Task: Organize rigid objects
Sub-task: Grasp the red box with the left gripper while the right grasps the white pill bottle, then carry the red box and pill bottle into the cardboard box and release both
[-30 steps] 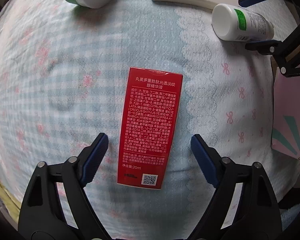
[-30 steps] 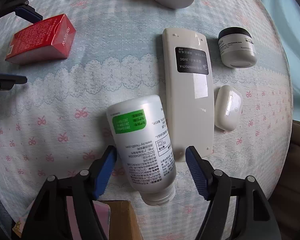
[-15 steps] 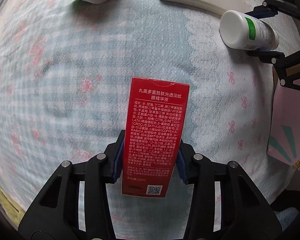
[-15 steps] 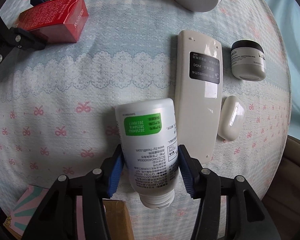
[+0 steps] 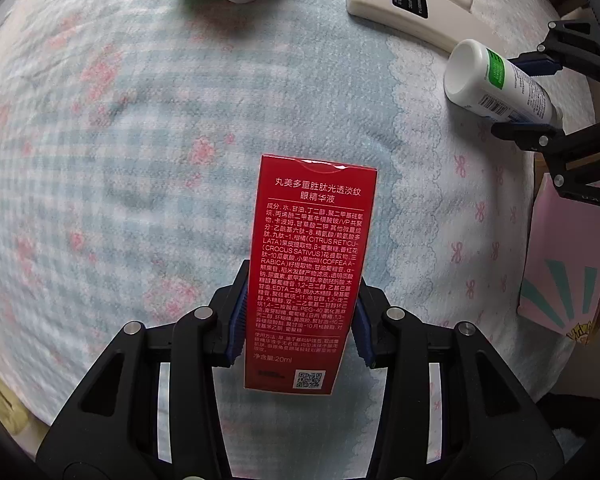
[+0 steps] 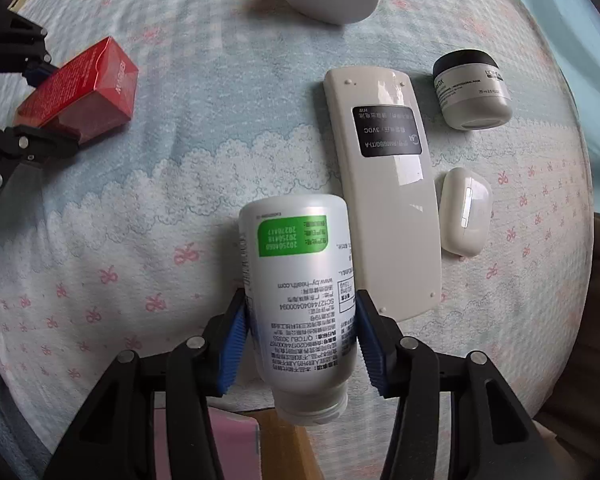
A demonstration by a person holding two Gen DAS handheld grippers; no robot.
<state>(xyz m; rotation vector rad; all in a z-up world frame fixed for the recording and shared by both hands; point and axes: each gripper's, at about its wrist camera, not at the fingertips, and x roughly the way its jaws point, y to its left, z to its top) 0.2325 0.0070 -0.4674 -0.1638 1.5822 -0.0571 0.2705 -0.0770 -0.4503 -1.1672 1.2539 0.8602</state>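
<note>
Two grips on: left gripper (image 5: 298, 322) clamps red carton (image 5: 310, 272) low on its thin crushable sides above the bedsheet (image 5: 120, 160), right gripper (image 6: 300, 344) squeezes slick, stiff white bottle (image 6: 300, 292) near the cap.

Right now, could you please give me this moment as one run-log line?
left gripper: shut on red box | right gripper: shut on white bottle | remote: on cloth

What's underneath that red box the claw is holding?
Under the red box only the blue checked cloth shows, around its edges. The patch directly beneath is covered, so anything there is hidden.
</note>
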